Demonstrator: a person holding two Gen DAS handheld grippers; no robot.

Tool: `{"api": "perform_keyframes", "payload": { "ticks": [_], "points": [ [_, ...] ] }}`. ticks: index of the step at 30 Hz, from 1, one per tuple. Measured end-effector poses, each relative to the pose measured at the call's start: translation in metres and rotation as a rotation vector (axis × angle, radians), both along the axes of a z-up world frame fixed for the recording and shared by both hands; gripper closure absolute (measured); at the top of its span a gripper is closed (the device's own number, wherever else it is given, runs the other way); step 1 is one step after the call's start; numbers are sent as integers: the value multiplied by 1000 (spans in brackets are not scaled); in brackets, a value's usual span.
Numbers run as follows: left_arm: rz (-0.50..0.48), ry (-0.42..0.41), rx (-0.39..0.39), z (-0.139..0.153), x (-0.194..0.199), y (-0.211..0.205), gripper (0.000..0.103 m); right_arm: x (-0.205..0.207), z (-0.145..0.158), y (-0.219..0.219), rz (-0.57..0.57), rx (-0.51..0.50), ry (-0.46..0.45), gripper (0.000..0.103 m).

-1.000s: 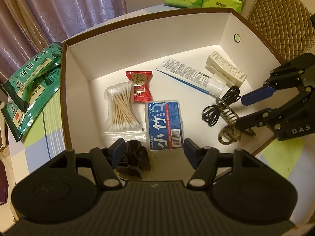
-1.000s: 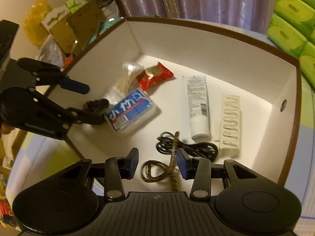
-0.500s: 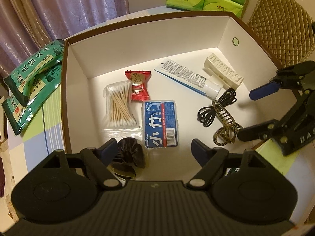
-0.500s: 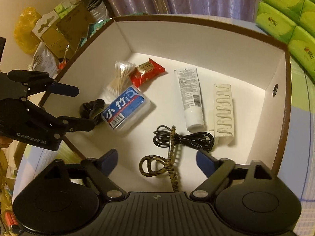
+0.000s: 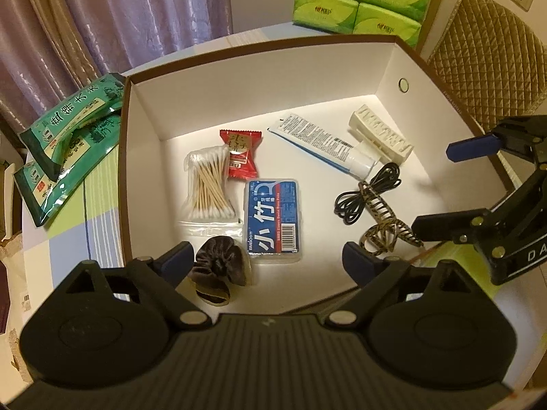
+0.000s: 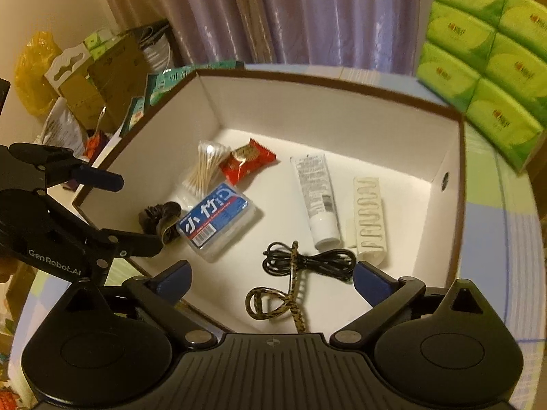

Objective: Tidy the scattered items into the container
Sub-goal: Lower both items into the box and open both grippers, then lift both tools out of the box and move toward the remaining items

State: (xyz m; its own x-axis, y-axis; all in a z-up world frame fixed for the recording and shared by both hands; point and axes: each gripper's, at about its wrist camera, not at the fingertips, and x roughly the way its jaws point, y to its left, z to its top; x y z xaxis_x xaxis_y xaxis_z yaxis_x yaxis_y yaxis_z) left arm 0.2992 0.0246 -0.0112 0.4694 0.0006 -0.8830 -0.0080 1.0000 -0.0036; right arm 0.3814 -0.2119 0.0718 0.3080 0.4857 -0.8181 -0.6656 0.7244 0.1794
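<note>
Both the left gripper [image 5: 266, 259] and the right gripper [image 6: 271, 278] hang with fingers spread wide and hold nothing. Ahead of them, inside the box [image 5: 441, 78], lie the hair tie [image 5: 220, 266], floss box [image 5: 273, 220], cotton swabs [image 5: 208, 184], tube [image 5: 323, 143], cable [image 6: 307, 261] and hair clip [image 6: 273, 300]. Green packets [image 5: 68, 126] far left of the left gripper, outside the box, perhaps still need tidying. A low reach there could hit the box wall and shift it.
</note>
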Motion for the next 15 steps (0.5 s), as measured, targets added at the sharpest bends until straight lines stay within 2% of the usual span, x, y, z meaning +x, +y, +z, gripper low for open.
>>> {"api": "perform_keyframes", "payload": {
  "ticks": [7,15],
  "points": [
    [16,-29,-13,14,-14,-5,11,-20,17,-8,8,27,-84,5],
    [27,-59,-6,29,-30,-13,11,-35,30,-14,-2,44,-121,5]
  ]
}}
